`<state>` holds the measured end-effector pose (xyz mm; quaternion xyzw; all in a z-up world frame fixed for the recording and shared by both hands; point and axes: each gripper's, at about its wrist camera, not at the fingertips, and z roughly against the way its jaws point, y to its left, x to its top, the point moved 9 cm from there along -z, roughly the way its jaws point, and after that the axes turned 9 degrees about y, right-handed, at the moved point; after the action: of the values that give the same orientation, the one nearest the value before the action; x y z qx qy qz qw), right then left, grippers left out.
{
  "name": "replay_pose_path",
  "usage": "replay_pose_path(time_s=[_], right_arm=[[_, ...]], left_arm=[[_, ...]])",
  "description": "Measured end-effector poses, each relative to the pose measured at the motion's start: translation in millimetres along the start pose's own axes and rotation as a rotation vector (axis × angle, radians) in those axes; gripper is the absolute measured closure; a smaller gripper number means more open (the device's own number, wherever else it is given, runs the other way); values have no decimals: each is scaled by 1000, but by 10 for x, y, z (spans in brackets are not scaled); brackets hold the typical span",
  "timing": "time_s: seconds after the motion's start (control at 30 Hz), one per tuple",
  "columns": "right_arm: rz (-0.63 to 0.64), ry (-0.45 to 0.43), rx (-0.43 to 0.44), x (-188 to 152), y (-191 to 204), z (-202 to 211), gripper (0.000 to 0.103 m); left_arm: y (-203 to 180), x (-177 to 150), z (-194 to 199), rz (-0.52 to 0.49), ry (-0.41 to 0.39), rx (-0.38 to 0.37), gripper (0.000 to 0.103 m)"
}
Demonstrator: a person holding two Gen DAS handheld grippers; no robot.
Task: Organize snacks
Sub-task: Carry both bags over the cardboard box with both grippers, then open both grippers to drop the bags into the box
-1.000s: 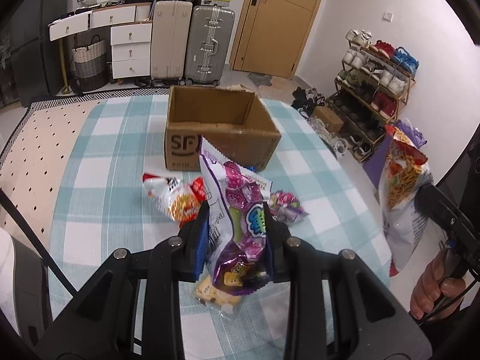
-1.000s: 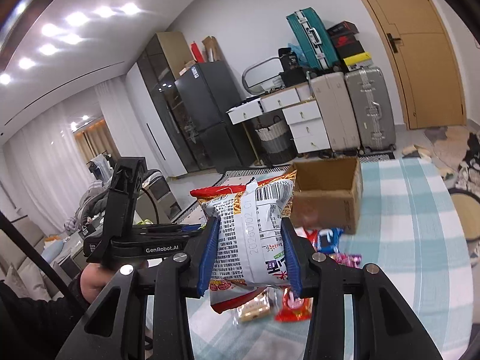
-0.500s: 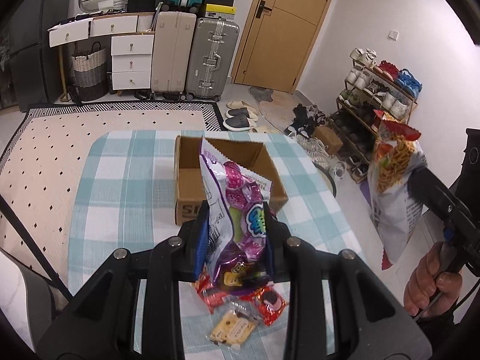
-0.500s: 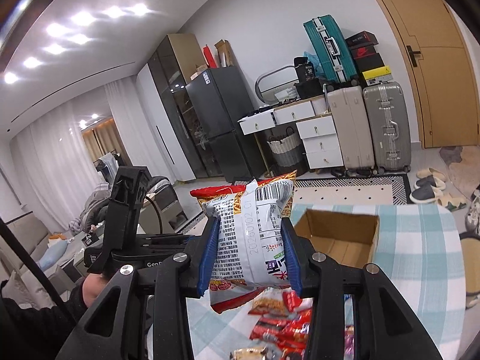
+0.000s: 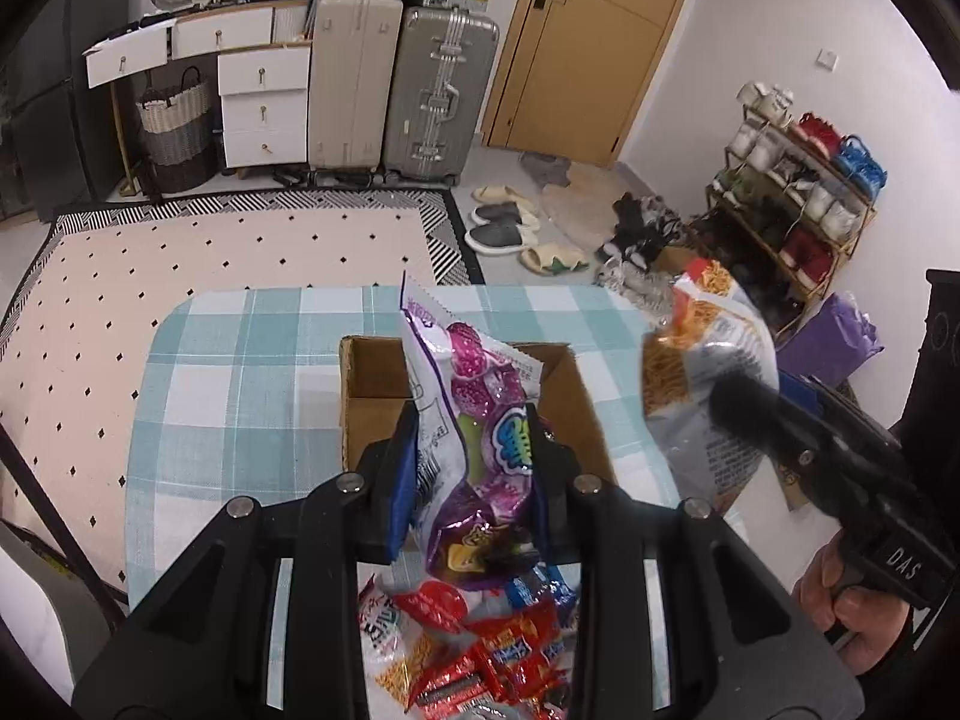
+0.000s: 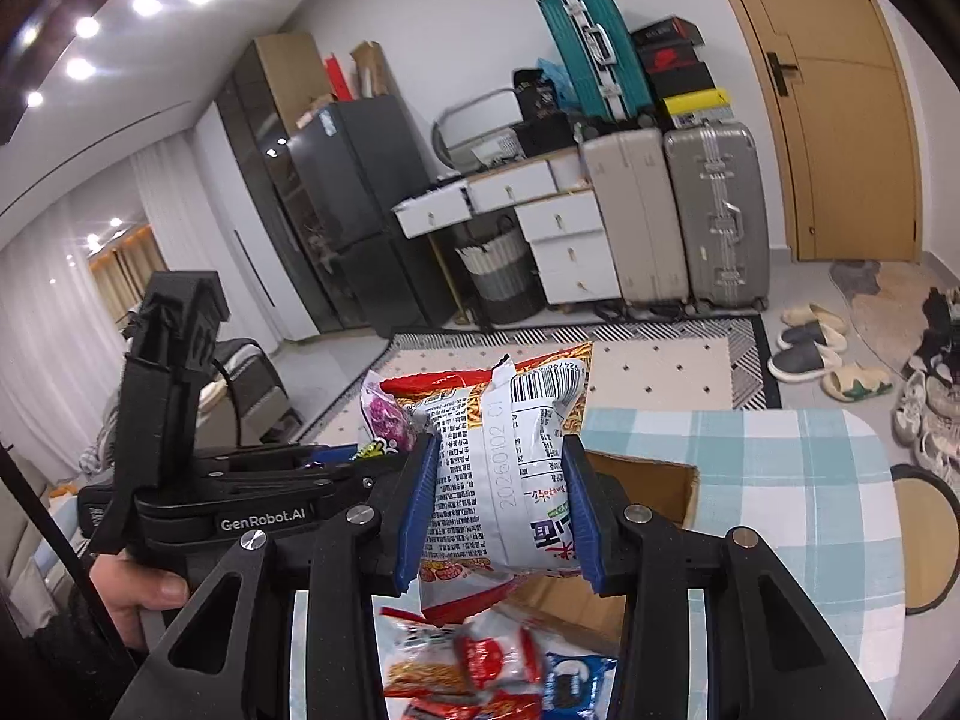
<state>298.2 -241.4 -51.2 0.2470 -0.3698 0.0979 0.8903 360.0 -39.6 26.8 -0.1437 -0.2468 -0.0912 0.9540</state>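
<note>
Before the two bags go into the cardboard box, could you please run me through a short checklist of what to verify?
1. Left gripper clamped on the purple candy bag: ok.
2. Right gripper clamped on the noodle snack bag: ok.
3. Cardboard box open on top: ok.
4. Box has room: cannot tell, the held bags hide most of the inside.
5. Purple candy bag lined up over the box: ok, it hangs in front of the opening.
6. Loose snacks clear of the box: ok, they lie on the tablecloth in front of it.
</note>
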Motion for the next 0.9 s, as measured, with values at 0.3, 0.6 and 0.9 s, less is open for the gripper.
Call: replay_pose_path(time_s=[0.3, 0.6, 0.9], right_arm=[[-77, 109, -47, -213, -552, -907, 62], [-120, 145, -49, -377, -765, -1318, 59], [-87, 75, -45, -498, -731, -935, 53]], left_arm=[[23, 69, -930, 14, 90, 22, 75], [321, -26, -1415, 57, 109, 10, 68], [690, -249, -1164, 122, -2, 32, 61]])
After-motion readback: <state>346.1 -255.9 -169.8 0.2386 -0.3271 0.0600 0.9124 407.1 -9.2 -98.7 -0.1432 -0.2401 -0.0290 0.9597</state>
